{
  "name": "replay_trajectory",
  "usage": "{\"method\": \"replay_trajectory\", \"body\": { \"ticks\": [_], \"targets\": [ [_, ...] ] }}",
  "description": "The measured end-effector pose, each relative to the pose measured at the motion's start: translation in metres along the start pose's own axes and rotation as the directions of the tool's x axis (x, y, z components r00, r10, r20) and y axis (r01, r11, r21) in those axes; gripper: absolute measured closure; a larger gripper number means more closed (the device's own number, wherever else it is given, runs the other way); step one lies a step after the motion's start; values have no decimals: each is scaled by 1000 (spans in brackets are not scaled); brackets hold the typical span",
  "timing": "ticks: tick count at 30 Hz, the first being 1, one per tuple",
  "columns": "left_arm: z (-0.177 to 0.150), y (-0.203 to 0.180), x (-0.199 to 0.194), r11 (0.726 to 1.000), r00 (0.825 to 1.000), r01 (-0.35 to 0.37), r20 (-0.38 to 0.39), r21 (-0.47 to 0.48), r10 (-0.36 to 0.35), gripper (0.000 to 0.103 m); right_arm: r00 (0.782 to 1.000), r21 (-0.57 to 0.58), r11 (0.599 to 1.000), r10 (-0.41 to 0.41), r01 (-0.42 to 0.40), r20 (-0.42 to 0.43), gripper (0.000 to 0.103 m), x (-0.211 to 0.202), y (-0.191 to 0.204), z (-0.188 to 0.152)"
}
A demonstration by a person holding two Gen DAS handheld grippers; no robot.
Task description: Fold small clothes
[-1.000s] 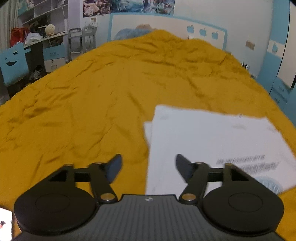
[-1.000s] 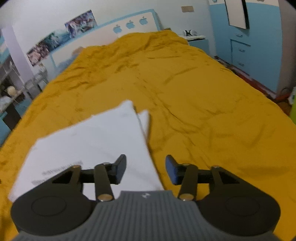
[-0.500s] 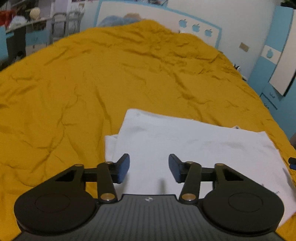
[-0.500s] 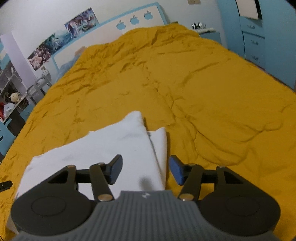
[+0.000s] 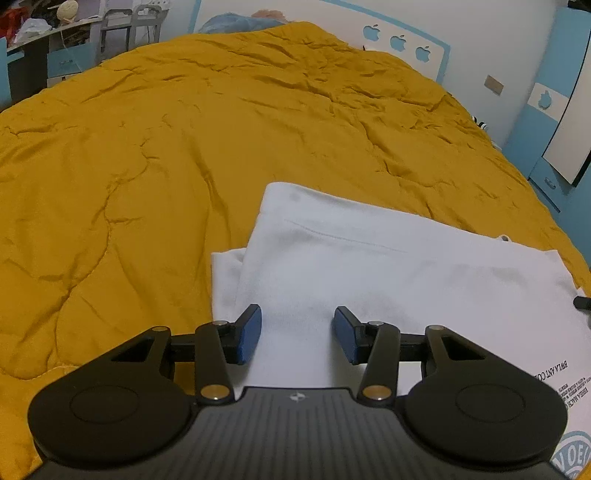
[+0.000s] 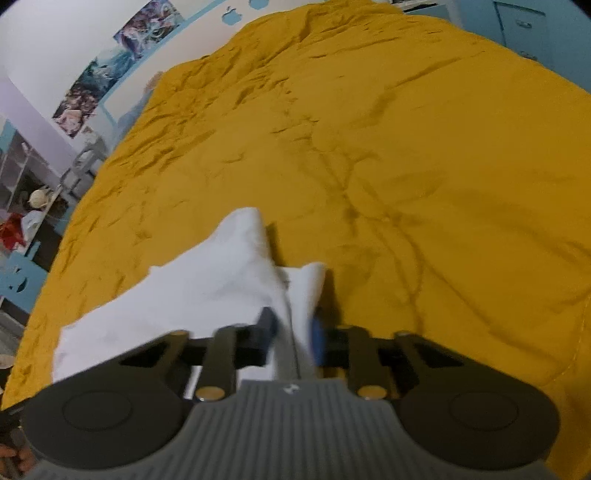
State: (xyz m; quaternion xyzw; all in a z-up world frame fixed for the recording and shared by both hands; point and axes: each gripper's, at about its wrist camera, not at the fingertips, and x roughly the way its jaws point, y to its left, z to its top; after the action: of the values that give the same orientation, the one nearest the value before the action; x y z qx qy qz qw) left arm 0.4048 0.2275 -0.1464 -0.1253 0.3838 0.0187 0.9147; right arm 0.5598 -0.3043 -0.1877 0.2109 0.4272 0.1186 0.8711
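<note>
A white T-shirt point(image 5: 369, 266) with printed text lies partly folded on the mustard-yellow quilt point(image 5: 147, 147). My left gripper point(image 5: 297, 334) is open and hovers low over the shirt's left part, fingers apart over the cloth. In the right wrist view the same shirt point(image 6: 207, 280) has its right end bunched up. My right gripper point(image 6: 291, 328) is shut on that end of the shirt, with cloth pinched between the blue pads and lifted off the quilt.
The quilt point(image 6: 406, 147) covers a large bed and is wrinkled. A desk and shelves with clutter point(image 5: 44, 33) stand far left. Blue cabinets point(image 5: 554, 129) stand at the right. A headboard with apple decals point(image 5: 395, 40) is at the far end.
My right gripper has dropped to the shirt's right end and closed on it, lifting the cloth. My left gripper has moved closer over the shirt's left part and stays open.
</note>
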Motion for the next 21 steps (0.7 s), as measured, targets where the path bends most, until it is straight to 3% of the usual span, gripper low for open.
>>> {"method": "replay_trajectory", "body": {
  "ticks": [5, 12, 17, 21],
  "targets": [
    [3, 1, -7, 1000, 1000, 16, 12, -6, -16, 48, 1000, -56, 998, -5, 5, -7, 98, -24, 37, 15],
    [8, 7, -36, 999, 998, 29, 58, -15, -28, 48, 991, 10, 991, 134, -134, -23, 99, -61, 120, 38],
    [12, 13, -59, 999, 995, 42, 86, -10, -41, 48, 971, 35, 974, 226, -224, -74, 99, -52, 205, 37],
    [15, 21, -70, 999, 994, 41, 100, -26, -38, 48, 962, 55, 967, 252, -247, -109, 99, -27, 268, 21]
  ]
}}
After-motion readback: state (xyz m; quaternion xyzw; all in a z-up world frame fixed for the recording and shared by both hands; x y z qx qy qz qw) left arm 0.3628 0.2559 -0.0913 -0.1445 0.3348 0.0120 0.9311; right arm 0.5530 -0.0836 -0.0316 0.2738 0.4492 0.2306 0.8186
